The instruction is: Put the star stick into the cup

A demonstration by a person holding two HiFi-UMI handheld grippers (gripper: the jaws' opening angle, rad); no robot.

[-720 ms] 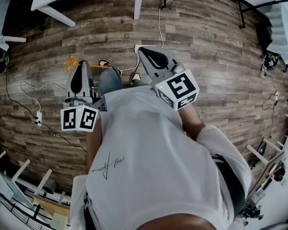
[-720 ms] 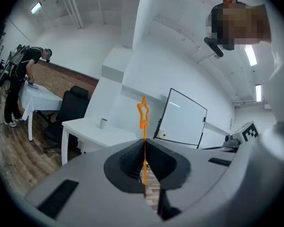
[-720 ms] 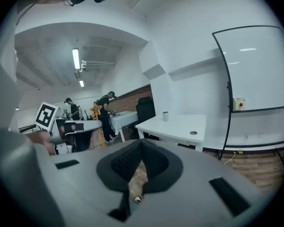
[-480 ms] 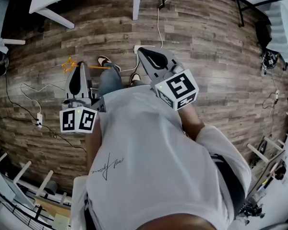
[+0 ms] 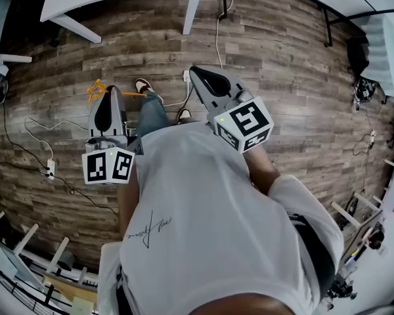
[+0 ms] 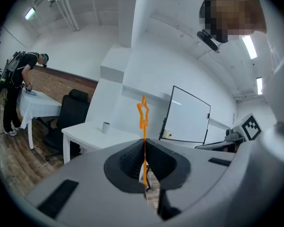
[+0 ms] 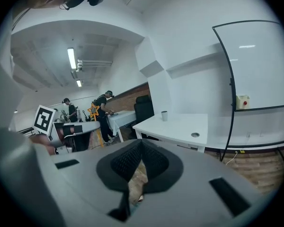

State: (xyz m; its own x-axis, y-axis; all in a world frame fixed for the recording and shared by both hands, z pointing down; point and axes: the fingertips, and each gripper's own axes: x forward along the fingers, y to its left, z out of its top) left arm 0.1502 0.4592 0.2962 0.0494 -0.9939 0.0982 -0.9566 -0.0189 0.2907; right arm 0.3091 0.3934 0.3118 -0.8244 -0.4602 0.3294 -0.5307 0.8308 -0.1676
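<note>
My left gripper (image 6: 144, 142) is shut on the thin shaft of the orange star stick (image 6: 143, 113), whose star end stands up ahead of the jaws. In the head view the star stick (image 5: 96, 91) pokes out past the left gripper (image 5: 112, 89) over the wood floor. A small grey cup (image 6: 105, 126) stands on a white table (image 6: 85, 135) some way ahead. My right gripper (image 7: 141, 142) is shut with nothing in it; from its view the cup (image 7: 164, 116) sits at the far end of the white table (image 7: 184, 129). The right gripper (image 5: 197, 70) is held level with the left one.
A whiteboard on a black frame (image 7: 262, 65) stands right of the table, with a black office chair (image 6: 68, 115) behind it. Another person (image 6: 16, 91) bends over a second table at the left. Cables and a power strip (image 5: 49, 169) lie on the floor.
The floor and the white table have slid a little in the head view as the person steps. Both grippers keep their pose, and the left still holds the stick.
</note>
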